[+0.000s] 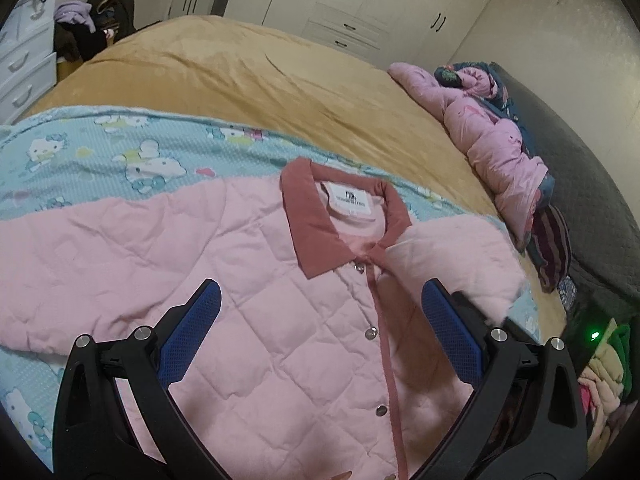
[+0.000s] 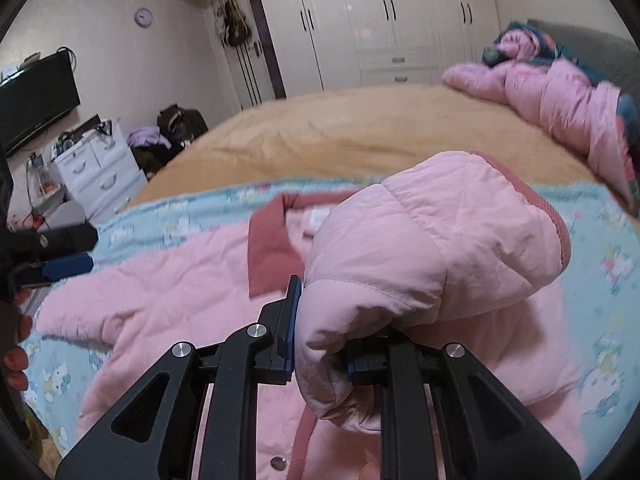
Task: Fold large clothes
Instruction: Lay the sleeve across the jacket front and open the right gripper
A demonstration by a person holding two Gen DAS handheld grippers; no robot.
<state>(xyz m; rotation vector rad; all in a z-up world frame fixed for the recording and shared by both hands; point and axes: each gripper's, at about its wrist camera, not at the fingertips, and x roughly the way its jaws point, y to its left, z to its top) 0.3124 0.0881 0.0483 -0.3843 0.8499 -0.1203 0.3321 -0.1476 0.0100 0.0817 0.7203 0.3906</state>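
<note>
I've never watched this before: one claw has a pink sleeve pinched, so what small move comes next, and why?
Probably carry the sleeve across the jacket front and lay it there. The right gripper is shut on it, lifted, while the left gripper hovers open above the buttons.

A pale pink diamond-quilted jacket [image 1: 256,304] with a dusty rose collar [image 1: 304,216] lies on a light blue cartoon-cat print sheet [image 1: 100,156] over a mustard-tan bedspread [image 1: 248,80].
</note>
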